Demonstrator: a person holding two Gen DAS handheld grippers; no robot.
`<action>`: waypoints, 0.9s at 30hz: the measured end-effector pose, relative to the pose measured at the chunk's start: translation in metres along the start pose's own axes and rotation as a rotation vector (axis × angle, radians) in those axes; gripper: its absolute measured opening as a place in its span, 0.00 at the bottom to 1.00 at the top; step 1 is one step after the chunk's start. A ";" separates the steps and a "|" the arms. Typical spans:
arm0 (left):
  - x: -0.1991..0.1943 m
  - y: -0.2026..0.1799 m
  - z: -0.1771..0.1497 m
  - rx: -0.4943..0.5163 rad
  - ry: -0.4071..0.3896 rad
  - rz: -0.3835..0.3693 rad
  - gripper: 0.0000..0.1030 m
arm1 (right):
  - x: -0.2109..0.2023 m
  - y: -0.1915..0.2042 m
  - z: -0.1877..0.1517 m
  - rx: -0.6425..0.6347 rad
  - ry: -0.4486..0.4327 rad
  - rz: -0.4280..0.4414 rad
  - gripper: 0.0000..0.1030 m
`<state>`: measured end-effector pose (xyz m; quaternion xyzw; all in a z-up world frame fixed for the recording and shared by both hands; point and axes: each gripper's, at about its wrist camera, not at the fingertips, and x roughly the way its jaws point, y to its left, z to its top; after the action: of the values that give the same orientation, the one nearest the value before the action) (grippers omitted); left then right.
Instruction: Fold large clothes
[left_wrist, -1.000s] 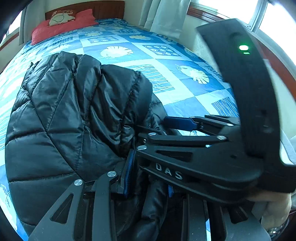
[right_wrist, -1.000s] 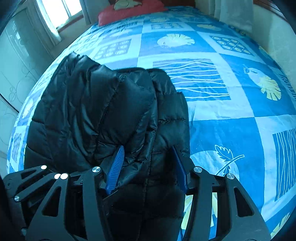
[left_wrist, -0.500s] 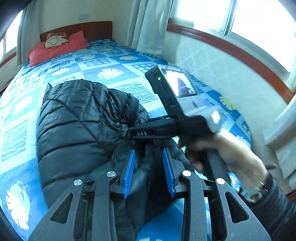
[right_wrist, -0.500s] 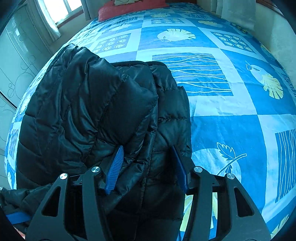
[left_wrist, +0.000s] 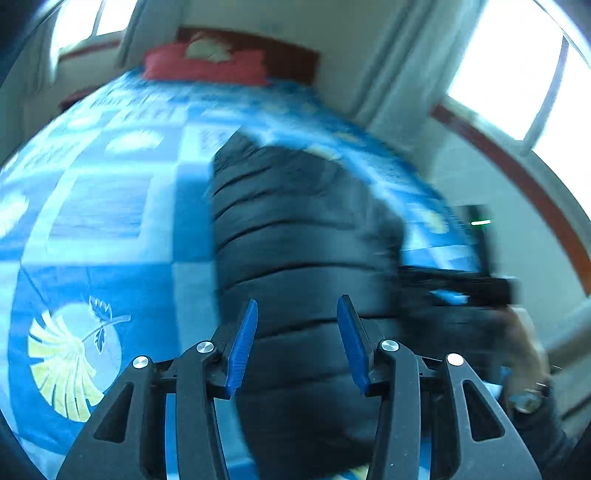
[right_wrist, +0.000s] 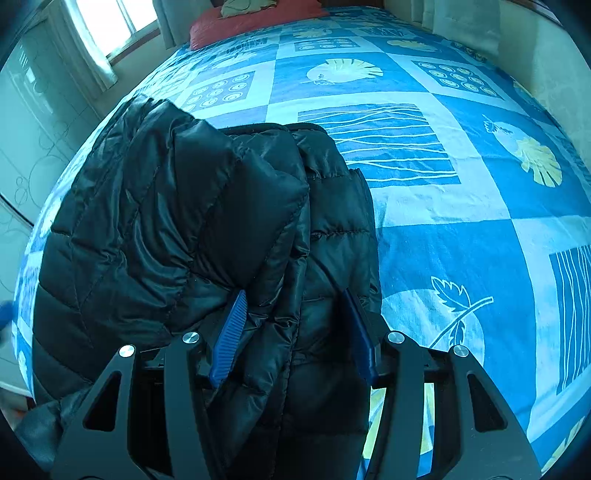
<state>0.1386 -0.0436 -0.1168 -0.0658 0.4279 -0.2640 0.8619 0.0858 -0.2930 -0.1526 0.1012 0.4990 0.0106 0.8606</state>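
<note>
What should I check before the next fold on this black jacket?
1. Left gripper free of fabric: ok, jaws apart with nothing clamped between them.
2. Right gripper hold on the black puffer jacket: cannot tell; the fingers straddle a bunched fold with a wide gap.
3. Jacket fully on the bedspread: cannot tell; its near end runs under the gripper and out of the frame.
4. Folded layers lying flat: not ok, the top layer puffs up and creases.
5. Left wrist view usable for aiming: not ok, it is motion blurred.
6. Bedspread right of the jacket: ok, flat.
</note>
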 end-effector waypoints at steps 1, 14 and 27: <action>0.013 0.008 -0.003 -0.023 0.027 -0.001 0.44 | -0.003 -0.001 -0.001 0.011 -0.004 0.007 0.51; 0.024 0.018 -0.016 -0.068 -0.006 -0.049 0.48 | -0.049 -0.013 -0.038 0.199 0.012 0.243 0.71; 0.026 0.018 -0.019 -0.075 -0.010 -0.046 0.48 | -0.062 -0.012 -0.043 0.264 0.027 0.405 0.72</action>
<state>0.1443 -0.0392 -0.1537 -0.1092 0.4314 -0.2674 0.8547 0.0167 -0.3049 -0.1222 0.3108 0.4772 0.1189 0.8134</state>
